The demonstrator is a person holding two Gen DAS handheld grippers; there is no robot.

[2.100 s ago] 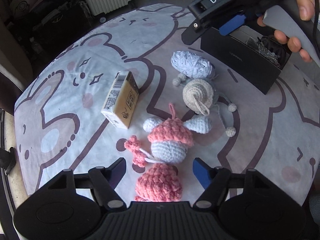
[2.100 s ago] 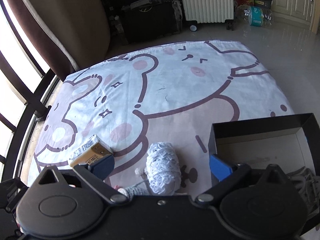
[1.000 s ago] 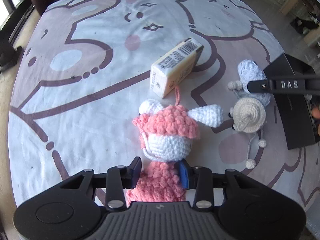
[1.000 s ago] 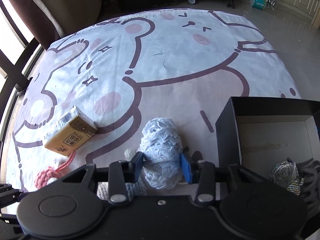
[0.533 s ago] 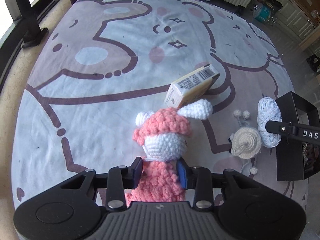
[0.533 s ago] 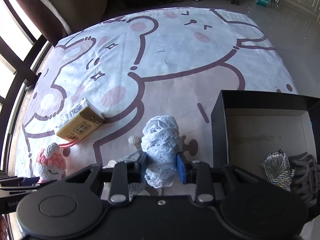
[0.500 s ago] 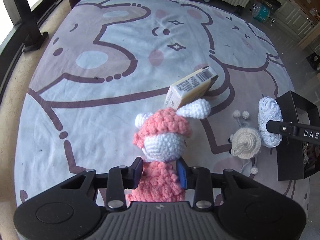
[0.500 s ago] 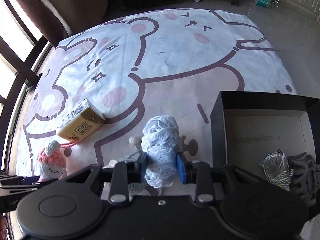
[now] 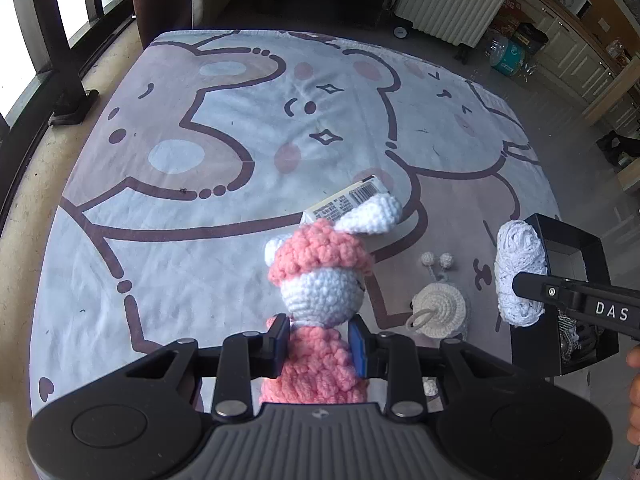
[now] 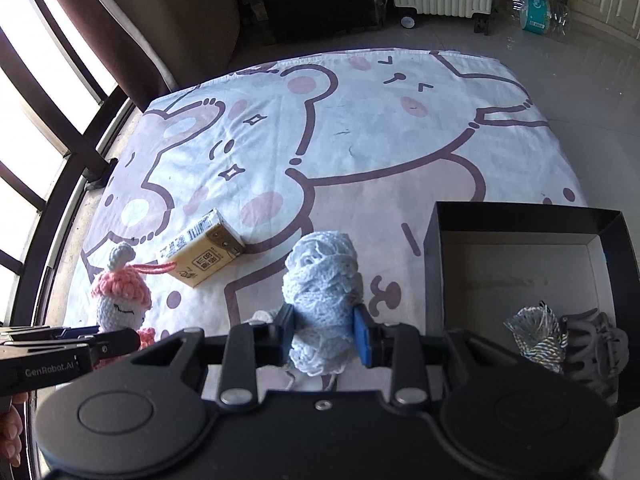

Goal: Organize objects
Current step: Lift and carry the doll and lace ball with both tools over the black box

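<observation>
Both claws clamped and tilted steeply down over the mat.
The left claw [image 9: 318, 340] pinches the pink crochet doll [image 9: 320, 280]; the right claw [image 10: 324, 334] squeezes the pale blue yarn bundle [image 10: 322, 280], beside the black box [image 10: 520, 216]. Farther off, a yellow carton [image 10: 204, 252] lies on the cartoon mat [image 10: 380, 140].

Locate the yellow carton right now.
The yellow carton lies on the cartoon sheet, left of centre in the right wrist view, between the pink crochet doll and blue yarn bundle.

Black left tool [image 9: 319, 338], blue pads [image 9: 357, 345], silver screws, white "DAS" lettering
</observation>
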